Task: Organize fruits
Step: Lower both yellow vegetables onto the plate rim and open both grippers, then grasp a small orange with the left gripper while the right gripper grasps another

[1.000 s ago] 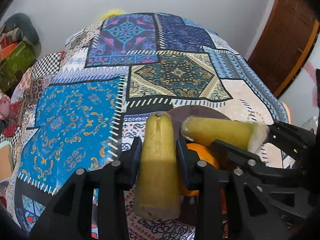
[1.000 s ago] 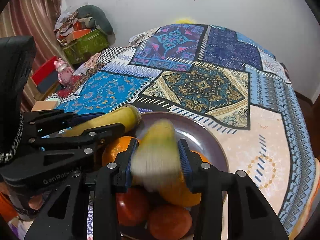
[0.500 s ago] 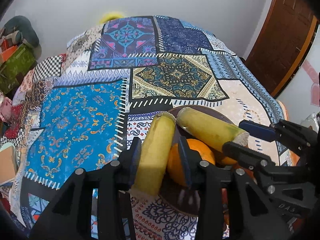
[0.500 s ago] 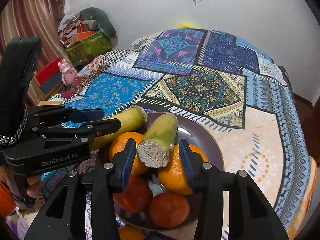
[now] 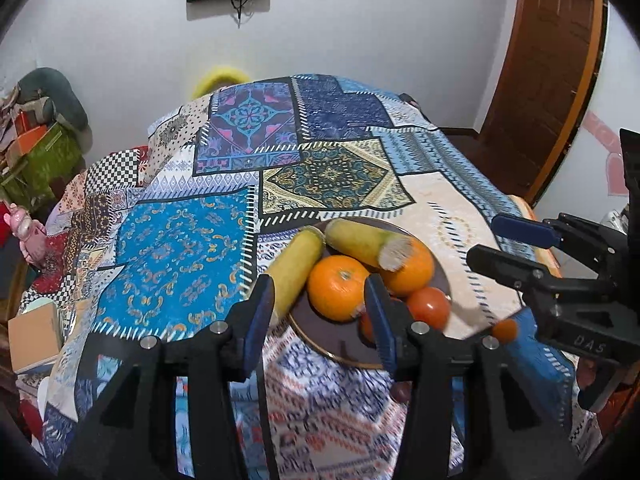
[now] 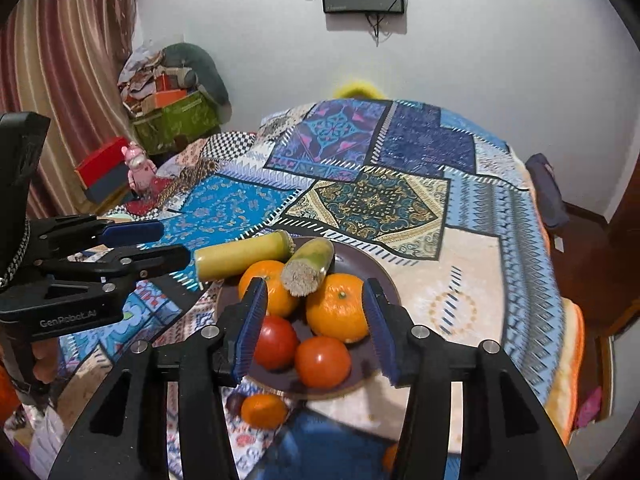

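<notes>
Both cut yellow-green stalk pieces, gripped 1 second ago, now lie released on the heap. Item 1, left tool [image 5: 320,312]: jaws apart, empty, drawn back from the dark plate [image 6: 374,276]. Item 2, right tool [image 6: 316,320]: jaws apart, empty, hovering over the near fruit. Item 3, left stalk piece [image 6: 242,258]: one end leans on an orange [image 6: 266,284], the other overhangs the plate rim toward the patterned cloth [image 6: 384,200]. Item 4, right stalk piece [image 6: 310,266]: perched across 2 oranges, fibrous cut end facing the camera. Item 5, second orange [image 6: 338,306] and 2 red tomatoes [image 6: 322,360] fill the plate's near half. Item 6, 1 small orange fruit [image 6: 264,410] sits off the plate on the cloth, just beside the near rim; likely the next pick. Risks, judged: the overhanging piece is poorly supported and may roll off if the heap is nudged; the perched piece may slide if either orange shifts; adding more fruit to a crowded mound could push round pieces over the low rim; the soft cloth surface gives little stability.
</notes>
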`<state>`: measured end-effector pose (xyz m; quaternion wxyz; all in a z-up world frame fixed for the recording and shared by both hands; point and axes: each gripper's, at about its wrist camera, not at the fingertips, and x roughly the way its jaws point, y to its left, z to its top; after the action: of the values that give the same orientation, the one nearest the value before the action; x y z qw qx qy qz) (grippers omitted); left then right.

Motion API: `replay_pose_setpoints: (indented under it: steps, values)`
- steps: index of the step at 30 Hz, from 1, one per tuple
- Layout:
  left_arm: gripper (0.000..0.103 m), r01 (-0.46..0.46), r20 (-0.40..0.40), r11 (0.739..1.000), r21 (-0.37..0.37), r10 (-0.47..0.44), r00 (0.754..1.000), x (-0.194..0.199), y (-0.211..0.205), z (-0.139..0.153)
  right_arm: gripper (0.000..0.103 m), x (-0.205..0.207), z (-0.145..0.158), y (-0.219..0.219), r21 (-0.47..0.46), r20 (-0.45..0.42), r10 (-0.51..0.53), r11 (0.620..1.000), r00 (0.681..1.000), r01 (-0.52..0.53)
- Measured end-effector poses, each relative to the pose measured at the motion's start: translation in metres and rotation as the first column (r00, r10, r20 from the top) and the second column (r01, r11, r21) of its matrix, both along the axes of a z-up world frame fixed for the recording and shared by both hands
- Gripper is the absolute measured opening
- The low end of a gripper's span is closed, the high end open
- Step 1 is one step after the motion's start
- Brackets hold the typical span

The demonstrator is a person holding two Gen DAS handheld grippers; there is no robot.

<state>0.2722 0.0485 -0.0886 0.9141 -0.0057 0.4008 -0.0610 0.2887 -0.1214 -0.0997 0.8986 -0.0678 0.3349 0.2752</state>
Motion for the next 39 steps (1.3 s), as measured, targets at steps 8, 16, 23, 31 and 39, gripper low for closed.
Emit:
replay_pose_setpoints:
  steps: [8, 16, 23, 31, 39]
  values:
    - [0.06, -0.008, 0.008, 0.999, -0.034, 0.008, 1.0, -0.047, -0.013, 0.007, 0.059, -0.043, 0.0, -0.023, 0.043, 0.01, -0.025, 0.999, 1.0, 0.024]
    - [0.063, 0.008, -0.033, 0.999, -0.049, -0.01, 0.999, -0.078, -0.026, -0.01, 0.061, -0.065, -0.033, -0.041, 0.013, -0.04, -0.058, 0.998, 0.998, 0.058]
    - [0.063, 0.037, -0.116, 0.995, -0.093, -0.048, 0.992, -0.079, -0.042, -0.043, 0.061, -0.062, -0.063, -0.069, -0.02, -0.105, -0.113, 0.994, 0.988, 0.112]
    - [0.061, 0.058, -0.157, 0.995, -0.08, -0.07, 0.985, -0.059, -0.066, -0.07, 0.061, -0.047, -0.082, -0.097, -0.026, -0.153, -0.165, 0.986, 0.974, 0.163]
    - [0.052, 0.069, -0.201, 0.995, -0.078, -0.084, 0.976, -0.035, -0.08, -0.091, 0.06, -0.034, -0.099, -0.1, 0.013, -0.211, -0.158, 0.986, 0.965, 0.164]
